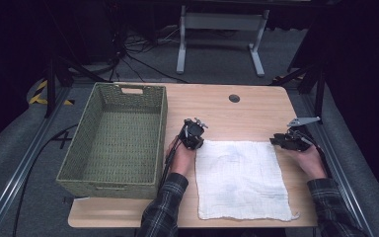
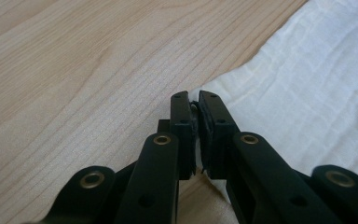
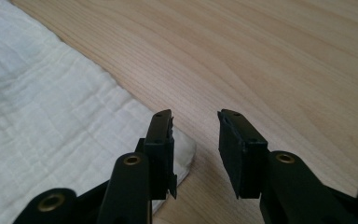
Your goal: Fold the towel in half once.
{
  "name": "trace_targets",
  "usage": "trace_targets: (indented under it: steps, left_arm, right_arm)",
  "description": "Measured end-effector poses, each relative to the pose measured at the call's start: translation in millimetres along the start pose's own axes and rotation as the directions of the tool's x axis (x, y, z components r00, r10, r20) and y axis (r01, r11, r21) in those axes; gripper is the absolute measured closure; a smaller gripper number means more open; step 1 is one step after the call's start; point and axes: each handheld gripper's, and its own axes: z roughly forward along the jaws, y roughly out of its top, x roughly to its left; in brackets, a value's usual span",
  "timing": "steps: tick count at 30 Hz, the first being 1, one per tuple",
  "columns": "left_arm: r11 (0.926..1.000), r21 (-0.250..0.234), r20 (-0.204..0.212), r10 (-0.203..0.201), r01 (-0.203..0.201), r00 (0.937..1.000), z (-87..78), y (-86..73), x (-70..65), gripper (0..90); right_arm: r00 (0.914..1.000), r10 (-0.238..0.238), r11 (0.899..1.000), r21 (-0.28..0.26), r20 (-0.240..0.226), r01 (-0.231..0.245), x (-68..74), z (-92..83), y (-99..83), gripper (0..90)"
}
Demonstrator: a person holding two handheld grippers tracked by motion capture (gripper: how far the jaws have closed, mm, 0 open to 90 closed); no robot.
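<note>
Pale wooden table (image 1: pixel 237 116) held a white cloth (image 1: pixel 239 180) lying flat beside a wicker basket (image 1: pixel 118 140). Left gripper (image 2: pixel 194 100) had pinched shut on the cloth's far-left corner; right gripper (image 3: pixel 195 122) stood part-open astride the far-right corner. It should have closed squarely before any lifting.

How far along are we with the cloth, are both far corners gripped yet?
Done: left gripper is shut on the white cloth at its far-left corner. In hand: right gripper, jaws open, straddles the far-right corner. Left: closing it; the cloth lies flat, the basket empty.
</note>
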Motion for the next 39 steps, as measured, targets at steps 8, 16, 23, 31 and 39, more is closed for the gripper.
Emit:
trace_targets:
  steps: [8,16,23,31,39]
  left_arm:
    - [0.9999,0.002,0.011,-0.012,0.012,0.9999,-0.1,-0.2,1.1,85.3]
    - [0.9971,-0.005,0.02,-0.076,0.076,0.9969,-0.1,0.3,1.6,86.6]
    - [0.9925,-0.088,0.006,-0.084,0.084,0.9964,-13.5,12.0,1.1,86.7]
    - [0.9871,-0.145,-0.027,-0.074,0.069,0.9969,-38.6,18.9,-4.0,86.6]
    - [0.9887,-0.145,-0.03,-0.041,0.036,0.9987,-54.2,-0.2,-20.3,86.6]
  right_arm:
    - [0.9996,-0.018,0.999,0.05,-0.02,0.019,0.4,9.9,-3.9,73.9]
    - [0.9993,-0.033,0.998,0.046,-0.02,0.034,3.1,8.6,-1.9,87.0]
    - [0.9994,-0.034,0.999,-0.021,0.003,0.034,-2.2,-7.7,8.3,87.5]
    - [0.999,-0.043,0.994,-0.101,0.01,0.043,-0.6,-31.8,20.8,87.6]
    - [0.9977,-0.068,0.991,-0.115,-0.002,0.067,15.5,-53.0,3.5,87.7]
